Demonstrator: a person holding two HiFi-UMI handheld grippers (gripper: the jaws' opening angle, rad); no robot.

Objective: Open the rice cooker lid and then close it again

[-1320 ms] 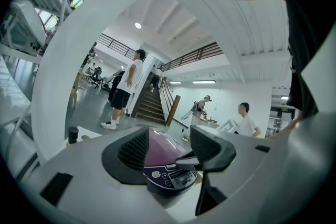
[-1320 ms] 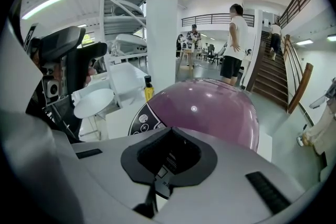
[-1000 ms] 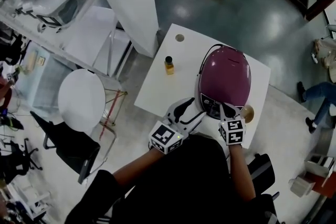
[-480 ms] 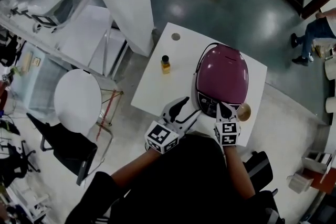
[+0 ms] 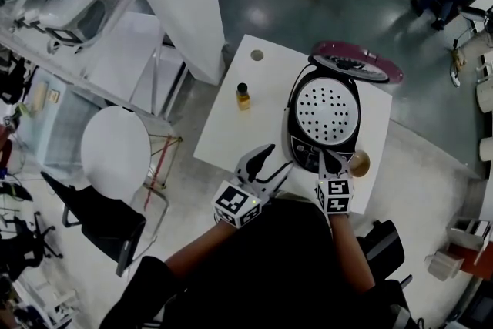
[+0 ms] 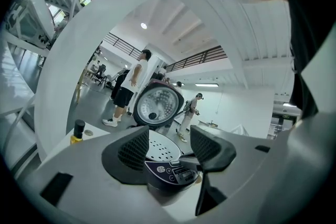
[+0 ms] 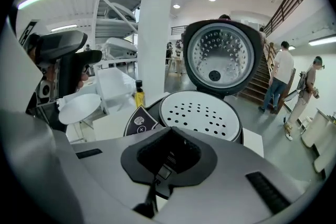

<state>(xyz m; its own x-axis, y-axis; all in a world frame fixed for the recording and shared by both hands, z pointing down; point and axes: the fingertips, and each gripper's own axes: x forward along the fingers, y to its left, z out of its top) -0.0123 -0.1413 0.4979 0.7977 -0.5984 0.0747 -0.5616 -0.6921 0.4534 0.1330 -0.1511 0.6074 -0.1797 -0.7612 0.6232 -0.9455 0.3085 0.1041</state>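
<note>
Purple lid (image 5: 356,62) is standing open on the rice cooker (image 5: 323,119) by the desk's (image 5: 231,136) right edge; right gripper (image 5: 327,161) jaws are sitting clenched and empty, left gripper (image 5: 276,161) jaws are gaping released.

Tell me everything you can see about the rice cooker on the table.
The rice cooker sits on the white table with its lid hinged upright at the back: maroon outside, silvery dimpled plate inside. A white perforated tray fills the black-rimmed pot. A dark purple control panel with buttons and a small display faces the person. The right gripper, jaws shut, is at the front edge; contact is unclear.
</note>
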